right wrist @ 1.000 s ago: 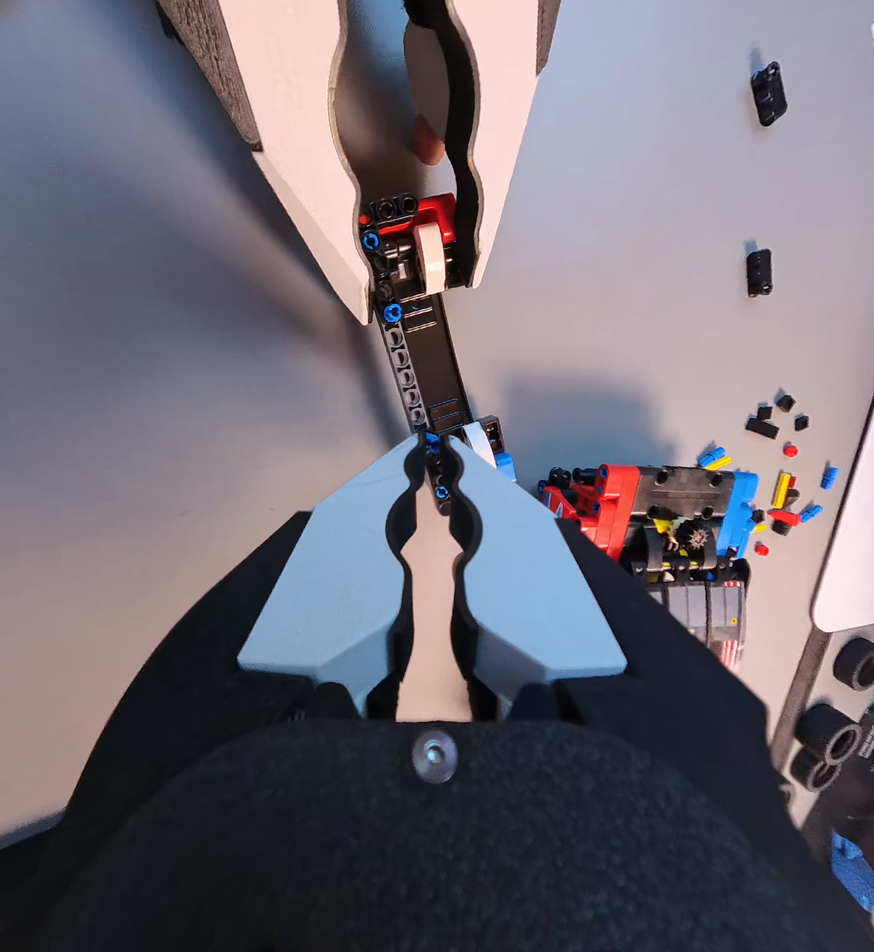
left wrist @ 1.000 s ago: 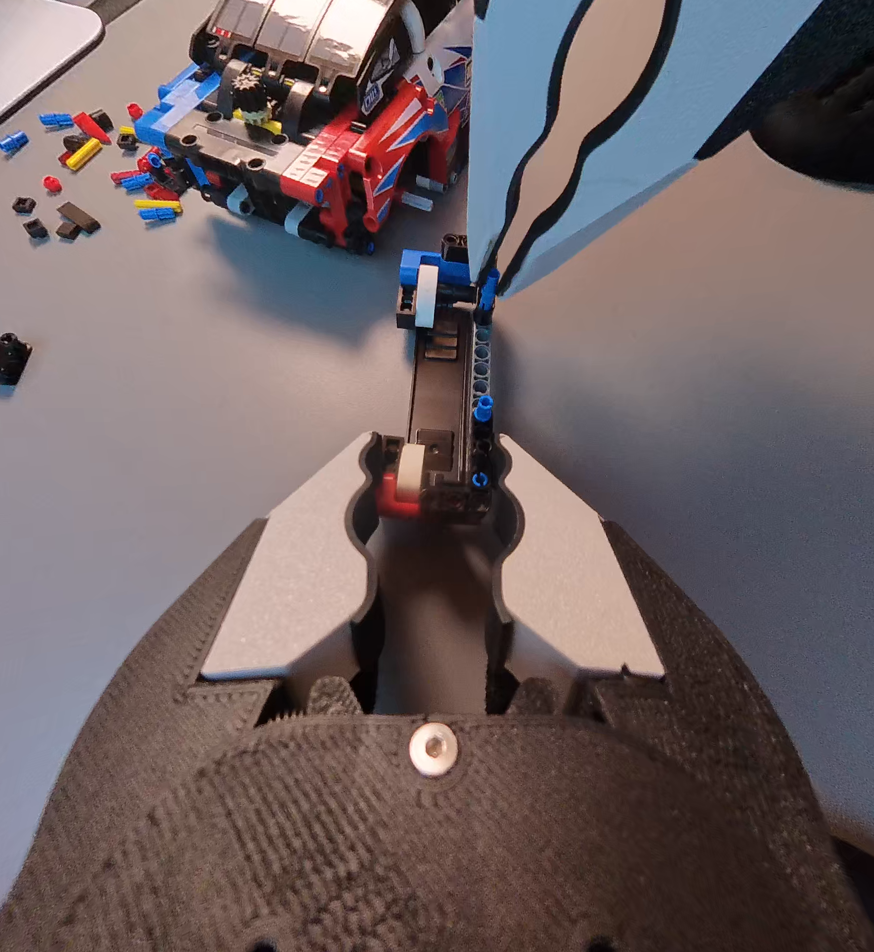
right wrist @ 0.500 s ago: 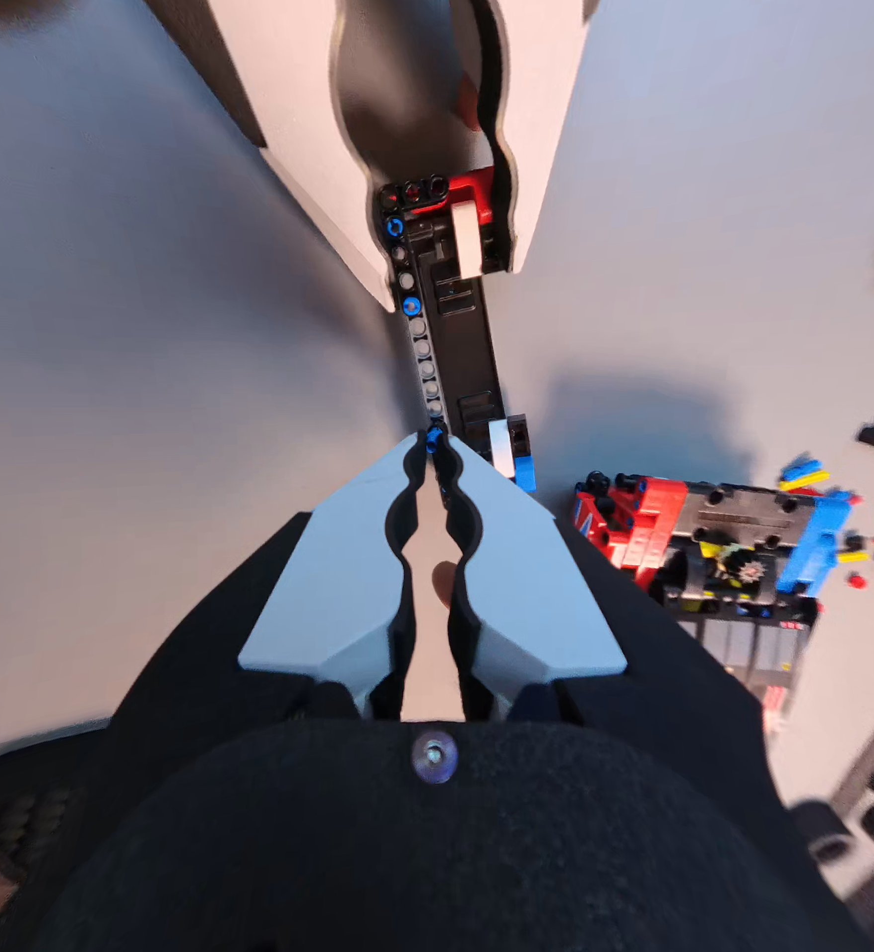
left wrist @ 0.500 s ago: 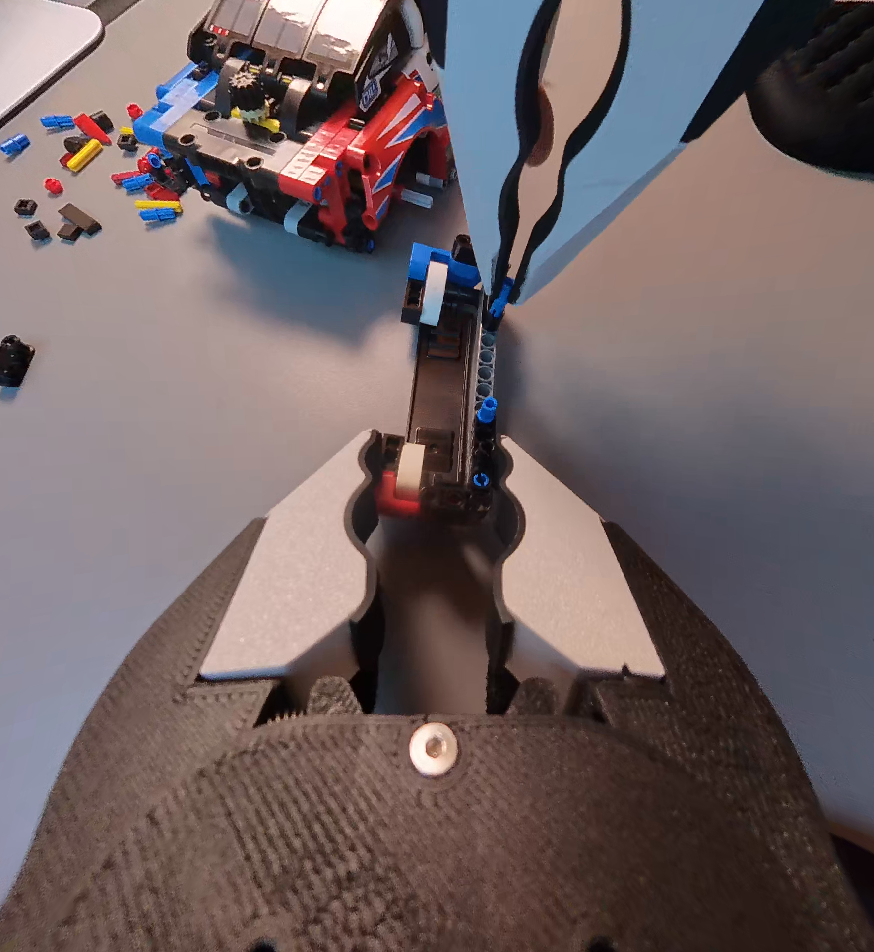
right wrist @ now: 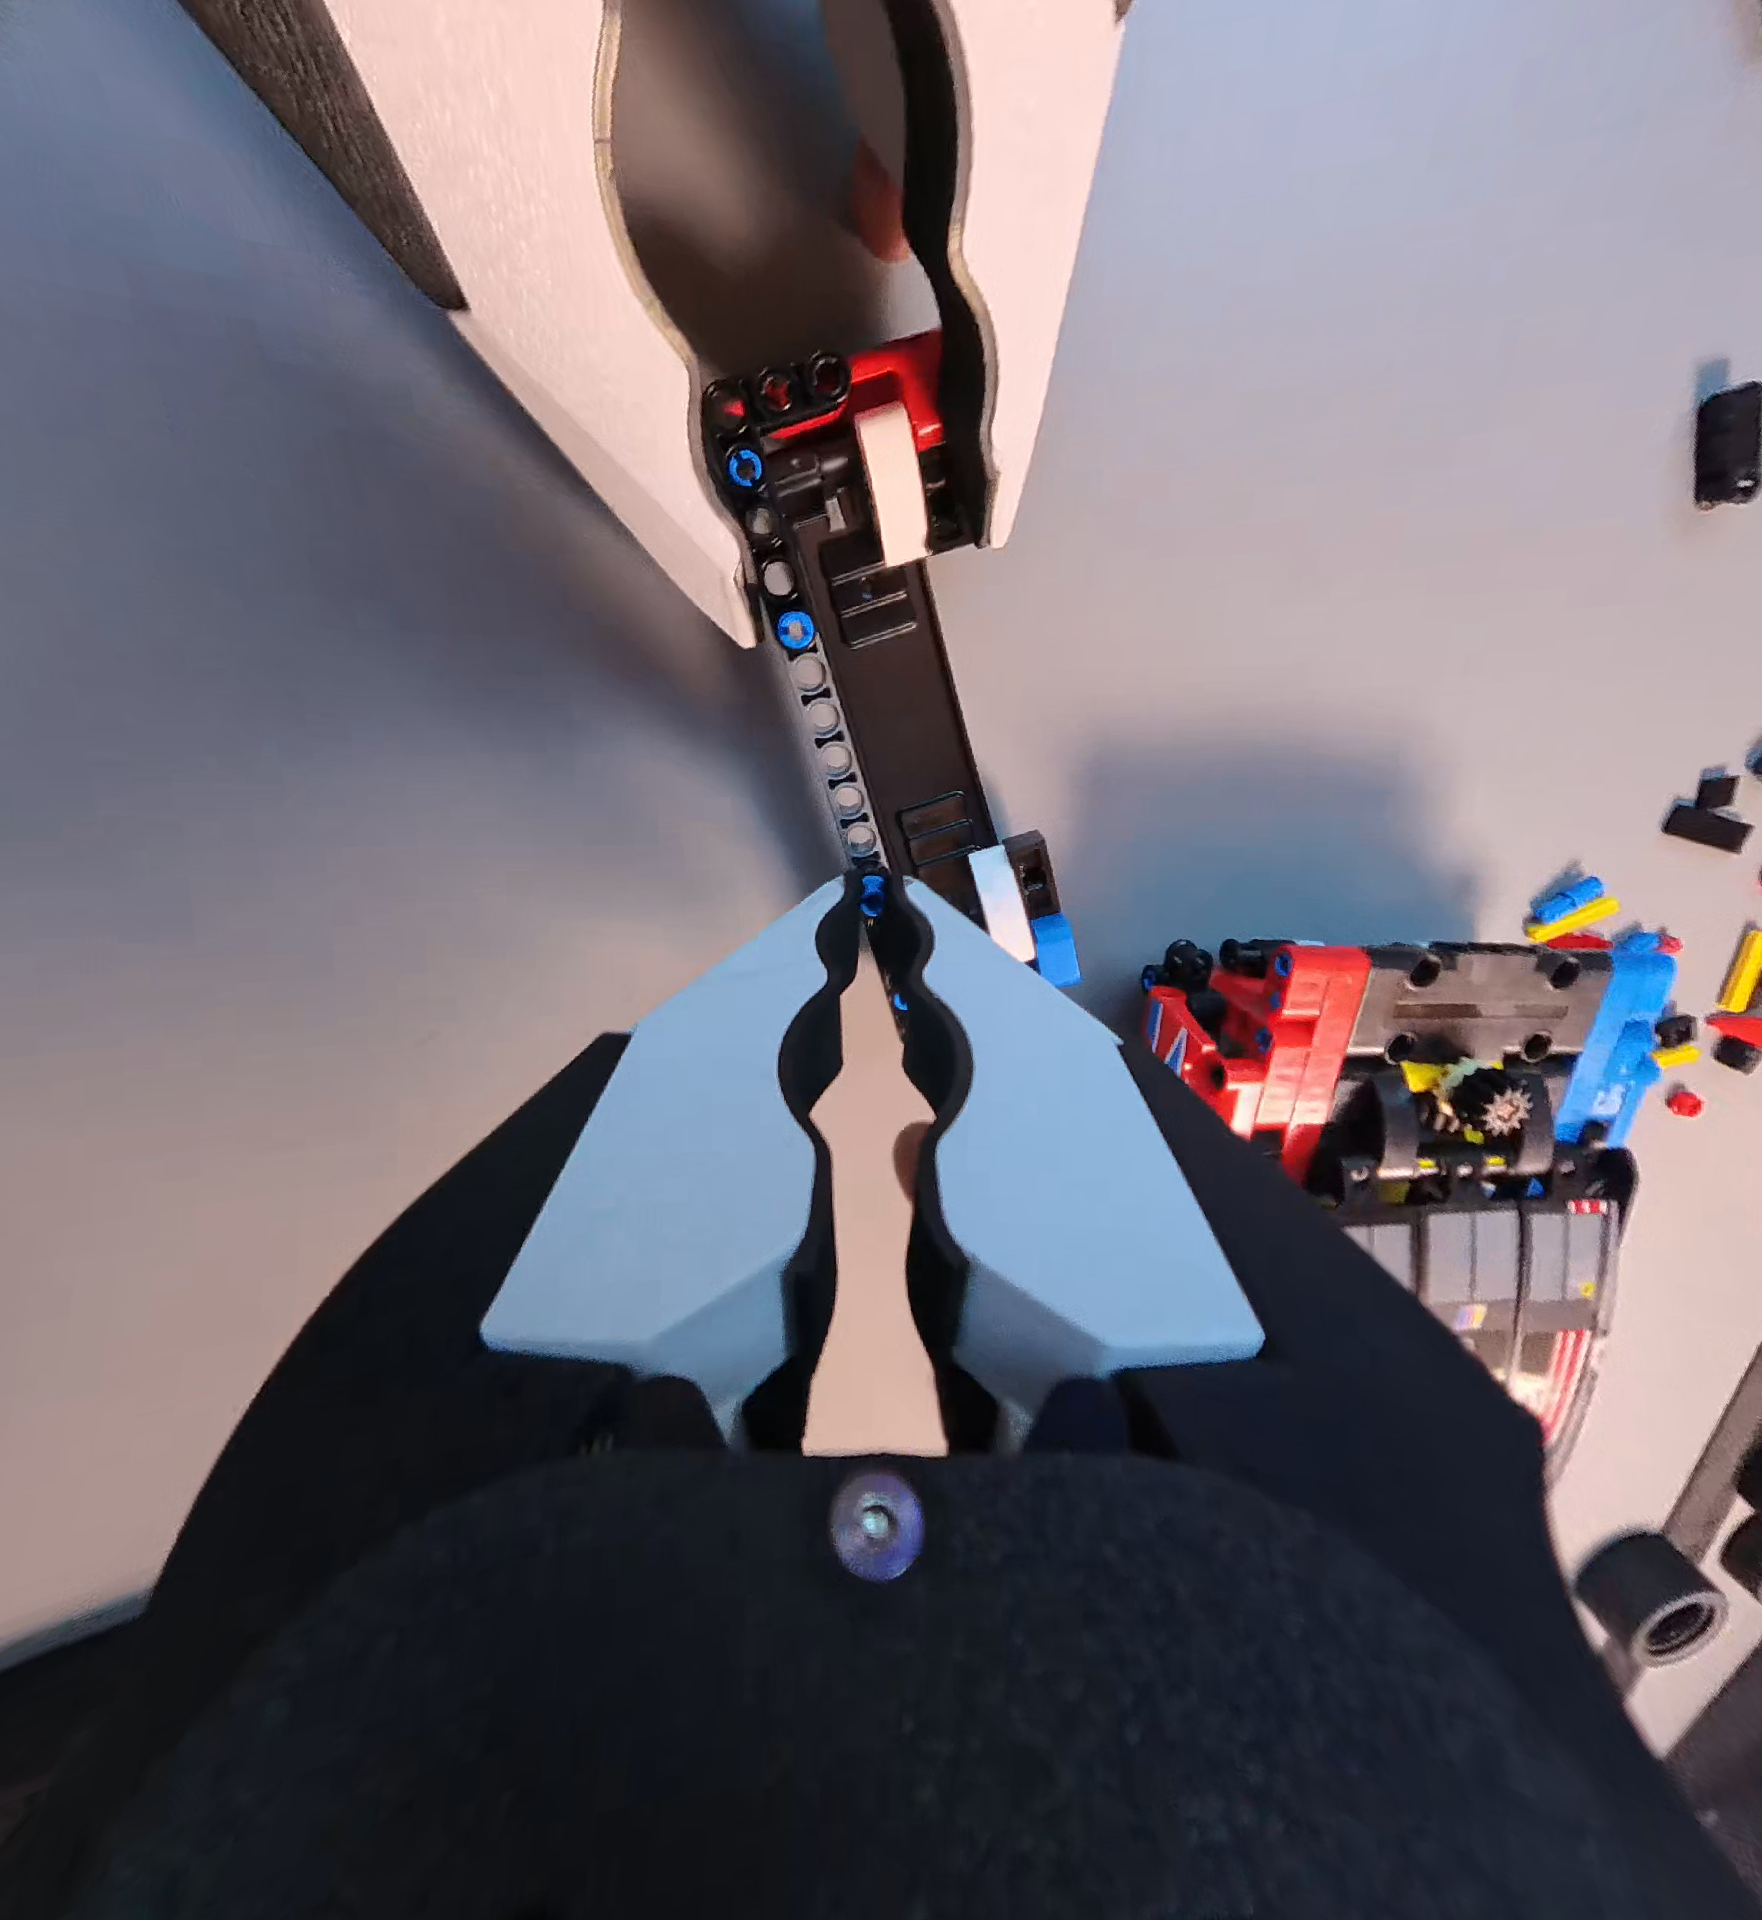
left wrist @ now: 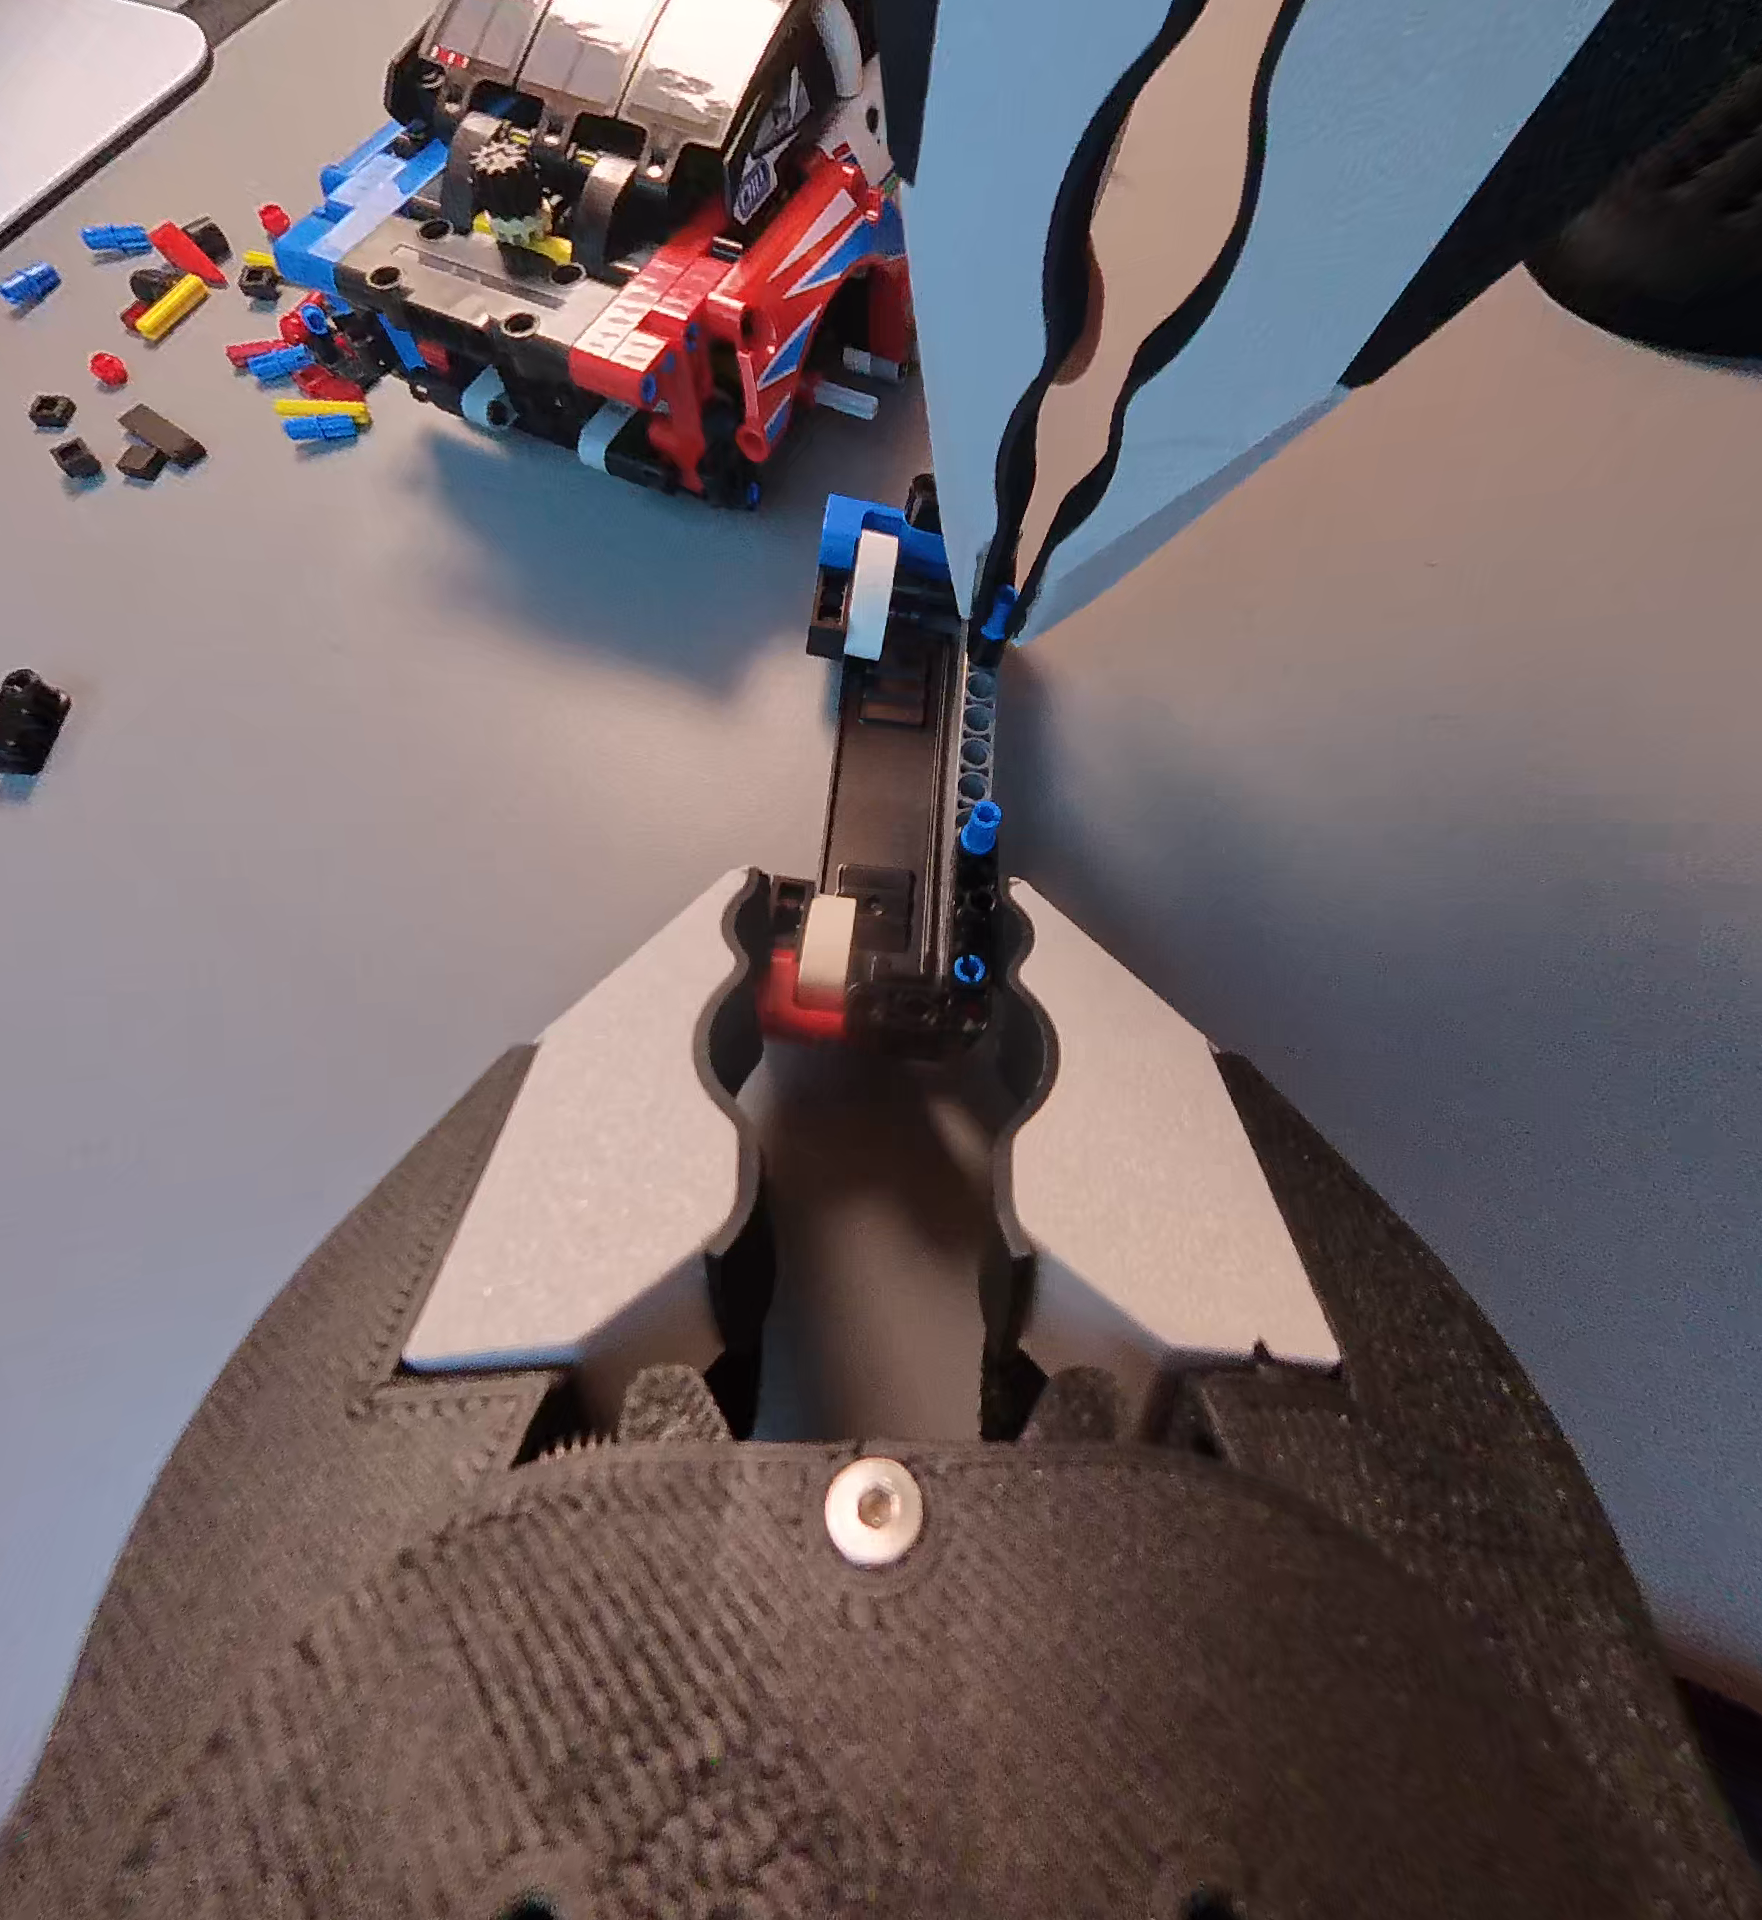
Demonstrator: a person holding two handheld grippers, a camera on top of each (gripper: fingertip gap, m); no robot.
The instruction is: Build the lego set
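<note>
Two grippers share one long black beam (left wrist: 898,790): my left gripper (left wrist: 872,977) clamps its red end, my right gripper (right wrist: 872,899) pinches a blue pin (right wrist: 872,891) at the far end.

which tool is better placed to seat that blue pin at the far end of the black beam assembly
Right. The right tool is shut on the blue pin, at the beam's end hole. The left tool grips the black beam assembly at its red end and probably should just brace it.
</note>
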